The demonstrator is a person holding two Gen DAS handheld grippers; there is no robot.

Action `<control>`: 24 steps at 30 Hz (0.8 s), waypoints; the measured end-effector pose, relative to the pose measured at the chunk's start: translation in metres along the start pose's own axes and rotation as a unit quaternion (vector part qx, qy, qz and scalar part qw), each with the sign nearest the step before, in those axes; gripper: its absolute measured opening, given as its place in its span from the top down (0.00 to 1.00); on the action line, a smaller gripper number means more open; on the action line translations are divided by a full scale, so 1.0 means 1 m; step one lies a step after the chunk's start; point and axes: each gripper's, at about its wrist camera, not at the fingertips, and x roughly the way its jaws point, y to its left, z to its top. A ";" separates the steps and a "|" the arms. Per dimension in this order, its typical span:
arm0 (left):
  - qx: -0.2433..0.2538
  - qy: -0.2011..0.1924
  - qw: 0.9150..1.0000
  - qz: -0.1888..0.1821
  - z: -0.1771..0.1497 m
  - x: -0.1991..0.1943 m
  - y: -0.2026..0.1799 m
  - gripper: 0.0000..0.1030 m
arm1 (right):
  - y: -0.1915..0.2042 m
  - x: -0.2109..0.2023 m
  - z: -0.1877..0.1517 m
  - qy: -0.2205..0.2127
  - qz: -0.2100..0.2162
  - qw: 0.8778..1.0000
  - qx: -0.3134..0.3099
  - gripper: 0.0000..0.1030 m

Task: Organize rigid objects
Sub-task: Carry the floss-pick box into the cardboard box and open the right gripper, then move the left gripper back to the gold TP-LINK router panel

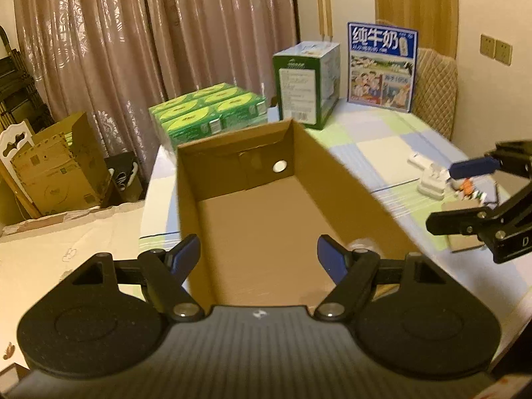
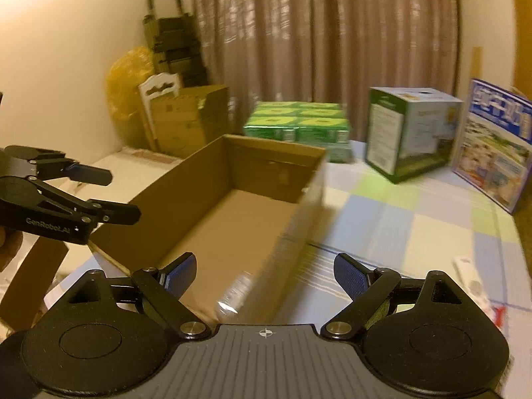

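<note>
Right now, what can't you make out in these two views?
- Box near floor: left view, hidden by the left tool.
- Blurred object at the box's near wall: right view, motion blur, can't identify.
- White items on the table: left view, small, partly behind the right tool; cut off by the edge in the right view.
- Carton text: blurred.

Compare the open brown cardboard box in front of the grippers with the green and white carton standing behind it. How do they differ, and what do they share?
The cardboard box is plain brown; the green and white carton is printed and carries a label.
The cardboard box is open on top, with its bare floor showing; the carton looks closed.
The cardboard box is low and long; the carton stands taller and more cube-like.
Both are rigid boxes resting on the checked tablecloth.
</note>
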 end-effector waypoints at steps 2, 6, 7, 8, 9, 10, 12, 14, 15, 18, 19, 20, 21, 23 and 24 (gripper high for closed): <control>-0.003 -0.006 1.000 -0.004 0.003 -0.007 -0.010 0.28 | -0.007 -0.018 -0.007 -0.007 -0.017 1.000 0.009 0.16; -0.018 -0.018 0.999 -0.028 0.010 -0.022 -0.035 0.28 | -0.024 -0.055 -0.024 -0.017 -0.060 0.997 0.034 0.16; -0.020 -0.021 0.999 -0.034 0.012 -0.025 -0.043 0.28 | -0.028 -0.064 -0.028 -0.019 -0.070 0.997 0.040 0.16; -0.020 -0.025 0.999 -0.040 0.014 -0.029 -0.052 0.28 | -0.033 -0.074 -0.033 -0.020 -0.083 0.995 0.048 0.16; -0.020 -0.029 0.998 -0.046 0.016 -0.032 -0.062 0.28 | -0.038 -0.084 -0.039 -0.021 -0.096 0.994 0.057 0.16; -0.021 -0.033 0.998 -0.053 0.017 -0.035 -0.071 0.28 | -0.043 -0.094 -0.044 -0.023 -0.106 0.992 0.066 0.16; -0.023 -0.037 0.997 -0.068 0.019 -0.040 -0.089 0.28 | -0.054 -0.113 -0.055 -0.026 -0.126 0.988 0.089 0.16; -0.022 -0.038 0.996 -0.083 0.019 -0.044 -0.109 0.27 | -0.065 -0.132 -0.068 -0.027 -0.148 0.983 0.109 0.16; -0.021 -0.038 0.995 -0.091 0.019 -0.045 -0.119 0.27 | -0.069 -0.141 -0.074 -0.025 -0.157 0.980 0.116 0.16; -0.021 -0.033 0.993 -0.111 0.016 -0.044 -0.146 0.26 | -0.084 -0.164 -0.090 -0.018 -0.183 0.973 0.136 0.16; -0.019 -0.031 0.992 -0.117 0.015 -0.043 -0.154 0.26 | -0.089 -0.170 -0.094 -0.016 -0.191 0.971 0.141 0.16; -0.018 -0.028 0.992 -0.121 0.014 -0.041 -0.162 0.26 | -0.092 -0.176 -0.099 -0.014 -0.199 0.969 0.145 0.16; -0.017 -0.025 0.992 -0.124 0.013 -0.039 -0.169 0.26 | -0.096 -0.182 -0.103 -0.014 -0.205 0.967 0.148 0.16; -0.013 -0.019 0.991 -0.130 0.011 -0.034 -0.181 0.26 | -0.104 -0.193 -0.110 -0.013 -0.219 0.964 0.153 0.16; -0.011 -0.016 0.991 -0.131 0.010 -0.032 -0.187 0.26 | -0.106 -0.197 -0.113 -0.014 -0.223 0.962 0.154 0.16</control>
